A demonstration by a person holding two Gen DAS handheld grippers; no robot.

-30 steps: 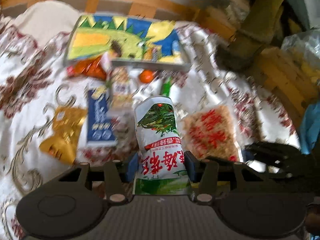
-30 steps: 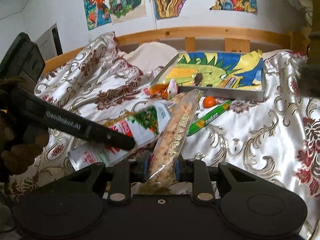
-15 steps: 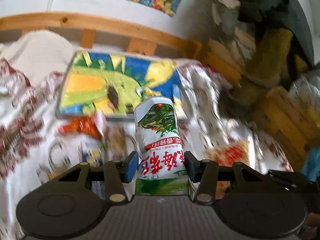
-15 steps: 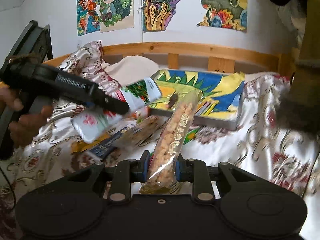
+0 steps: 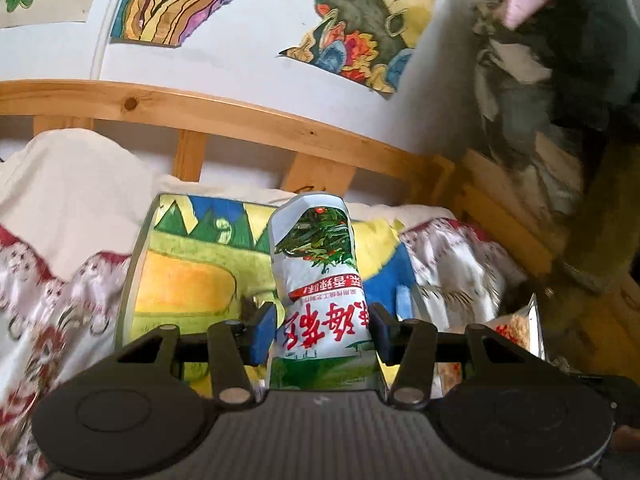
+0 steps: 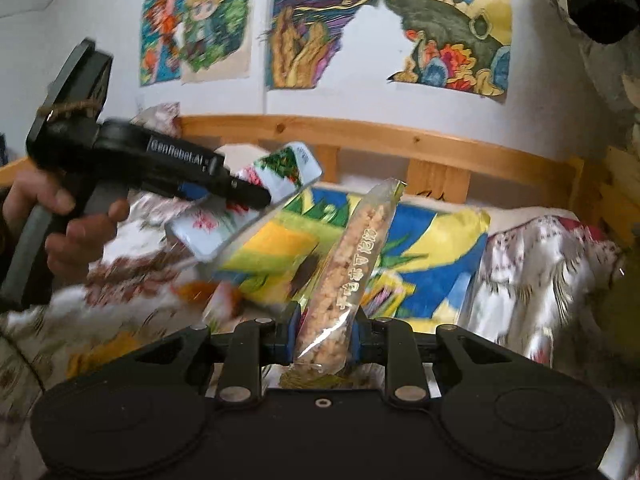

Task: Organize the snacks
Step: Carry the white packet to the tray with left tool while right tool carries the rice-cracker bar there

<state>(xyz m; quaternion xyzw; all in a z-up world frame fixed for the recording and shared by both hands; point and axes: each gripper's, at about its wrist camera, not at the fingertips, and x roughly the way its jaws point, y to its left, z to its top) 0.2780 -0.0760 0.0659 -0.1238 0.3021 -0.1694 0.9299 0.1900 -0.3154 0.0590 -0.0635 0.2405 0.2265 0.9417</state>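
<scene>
While the left gripper (image 5: 322, 330) clamps a white seaweed packet (image 5: 316, 280) above the painted tray (image 5: 188, 276), the right gripper (image 6: 322, 334) pinches a clear puffed-snack bag (image 6: 352, 264) there too.

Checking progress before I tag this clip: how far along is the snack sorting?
Done: nothing visibly stowed; no snack shows in the colourful tray. In hand: left gripper clamps the white seaweed packet, right gripper clamps the clear puffed-snack bag, both above the tray. Left: placing them; other packets lie blurred on the bedspread.
</scene>
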